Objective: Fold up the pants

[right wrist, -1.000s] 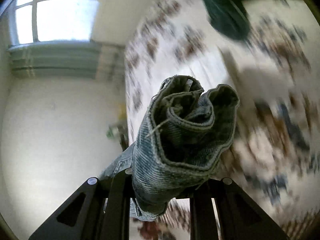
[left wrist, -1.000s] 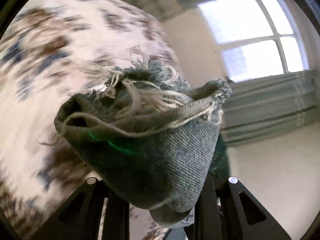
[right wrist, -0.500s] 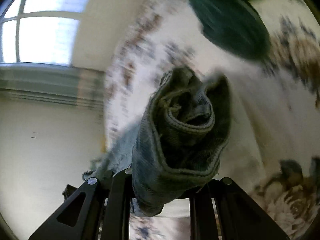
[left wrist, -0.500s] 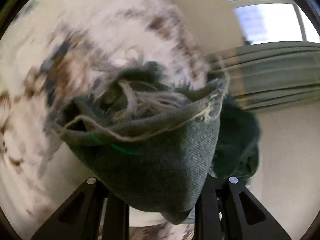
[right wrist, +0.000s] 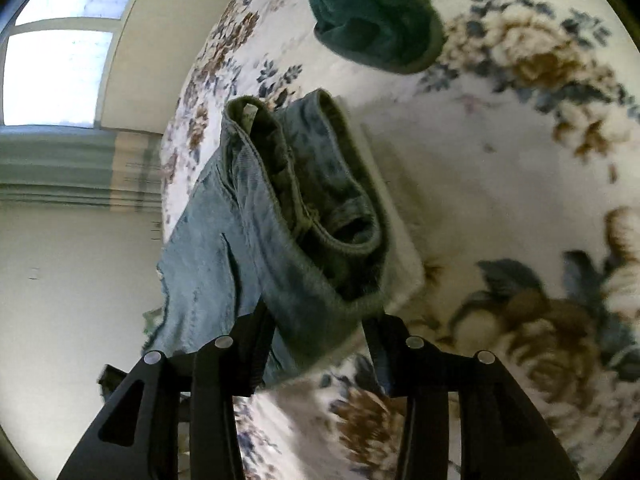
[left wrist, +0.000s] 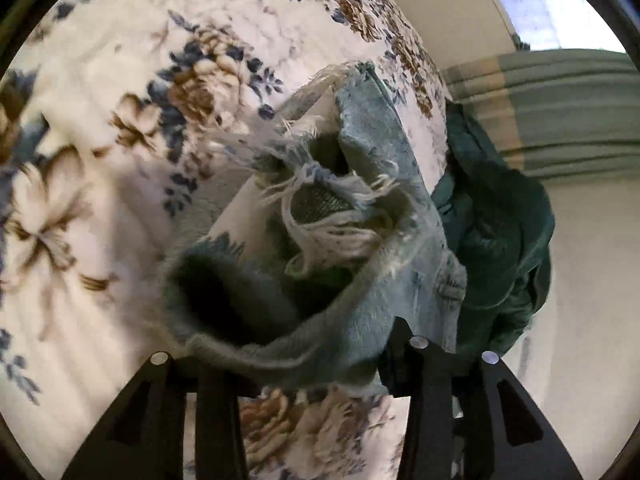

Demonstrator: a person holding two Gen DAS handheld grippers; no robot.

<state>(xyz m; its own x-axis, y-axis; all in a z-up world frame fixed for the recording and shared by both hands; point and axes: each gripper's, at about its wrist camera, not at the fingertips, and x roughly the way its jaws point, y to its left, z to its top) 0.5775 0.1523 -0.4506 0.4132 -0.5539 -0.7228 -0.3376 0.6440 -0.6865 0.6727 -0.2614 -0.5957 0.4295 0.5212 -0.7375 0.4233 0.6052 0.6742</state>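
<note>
The pants are light blue denim with frayed hems. In the left wrist view a frayed leg end [left wrist: 320, 264] lies bunched between my left gripper's [left wrist: 316, 364] fingers, which stand wide apart; the cloth rests on the floral blanket [left wrist: 100, 128]. In the right wrist view a hemmed denim end [right wrist: 304, 216] drapes between my right gripper's [right wrist: 316, 344] fingers, also spread apart, with the rest of the pants [right wrist: 200, 264] trailing left over the bed edge.
A dark green garment [left wrist: 496, 248] lies crumpled at the bed's edge, also in the right wrist view [right wrist: 372, 20]. A window [right wrist: 56, 72], a radiator [left wrist: 560, 112] and cream wall stand beyond the bed.
Both grippers have swung down toward the blanket and their fingers have spread. The denim ends, held up tightly before, now sag loose onto the bed.
</note>
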